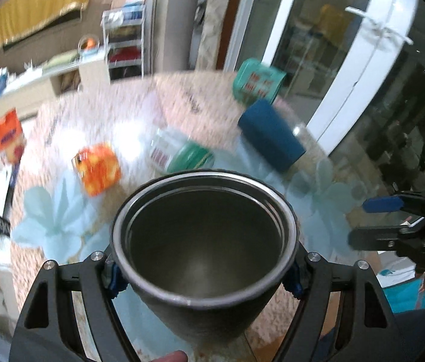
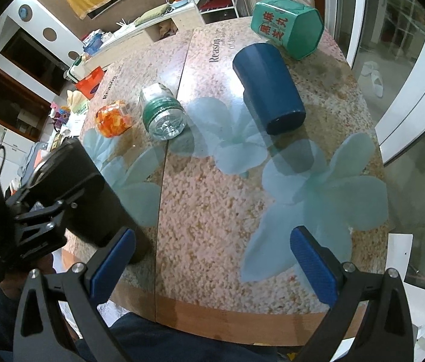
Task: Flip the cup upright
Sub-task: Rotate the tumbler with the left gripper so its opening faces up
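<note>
Clearly gripped already: dark metal cup [image 1: 204,253] clamped between the left gripper [image 1: 204,274] fingers, blue pads pressed to its wall at 9 and 3 o'clock, open mouth turned toward the left wrist lens with the bare interior showing. From the right wrist view, same cup [image 2: 91,193] at 9 o'clock, long axis tilted, base slanting down toward the table [image 2: 212,211] edge, mouth up and away; whether touching the glass, hard to tell. Probably mid-rotation, needing only a further roll of the left wrist until the axis stands vertical, then a set-down. Right gripper [image 2: 212,268] spread wide and empty above the flower print, farther off, likely idle. Farther out at 12 o'clock: blue tumbler [image 2: 268,87] lying on its side, green box [image 2: 287,27], plastic bottle [image 2: 162,111], orange jar [image 2: 114,117].
</note>
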A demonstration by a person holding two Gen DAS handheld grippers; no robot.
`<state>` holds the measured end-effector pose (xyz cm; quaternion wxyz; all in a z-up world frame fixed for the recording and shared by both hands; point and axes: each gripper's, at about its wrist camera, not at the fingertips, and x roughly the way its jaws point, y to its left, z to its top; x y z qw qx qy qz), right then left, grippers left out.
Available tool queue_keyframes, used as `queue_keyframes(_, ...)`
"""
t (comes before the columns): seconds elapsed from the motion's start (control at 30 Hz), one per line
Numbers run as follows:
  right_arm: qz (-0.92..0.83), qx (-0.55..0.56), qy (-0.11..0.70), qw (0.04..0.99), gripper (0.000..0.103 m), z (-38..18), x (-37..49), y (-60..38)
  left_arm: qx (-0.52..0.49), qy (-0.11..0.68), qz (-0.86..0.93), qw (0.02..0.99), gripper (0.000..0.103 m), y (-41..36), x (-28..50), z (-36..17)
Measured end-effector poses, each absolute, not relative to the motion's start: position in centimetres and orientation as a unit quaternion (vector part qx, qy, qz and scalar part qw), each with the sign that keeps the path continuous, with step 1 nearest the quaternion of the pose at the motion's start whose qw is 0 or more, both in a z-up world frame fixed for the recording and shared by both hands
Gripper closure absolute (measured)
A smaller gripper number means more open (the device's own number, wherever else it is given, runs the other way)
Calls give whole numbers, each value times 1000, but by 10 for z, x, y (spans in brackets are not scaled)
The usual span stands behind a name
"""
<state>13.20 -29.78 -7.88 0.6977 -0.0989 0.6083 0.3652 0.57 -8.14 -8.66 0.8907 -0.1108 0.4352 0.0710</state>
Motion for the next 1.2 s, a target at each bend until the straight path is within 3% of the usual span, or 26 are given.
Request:
queue_keyframes(0.37, 378, -107, 590, 705, 0, -73, 119, -293, -4, 331, 102, 938, 22, -119, -2, -90)
queue_keyframes(0.83, 362, -112, 608, 697, 0, -83, 114, -290, -21, 298, 122, 946, 22, -116, -11, -92)
queue_keyframes(1.03, 361, -119, 611, 694, 0, -86, 110, -284, -21, 314, 107, 943, 15, -118, -9, -95)
queue_keyframes(1.2, 358, -114, 609, 698, 0, -84, 109, -284, -30, 344, 64, 936, 0, -118, -5, -95)
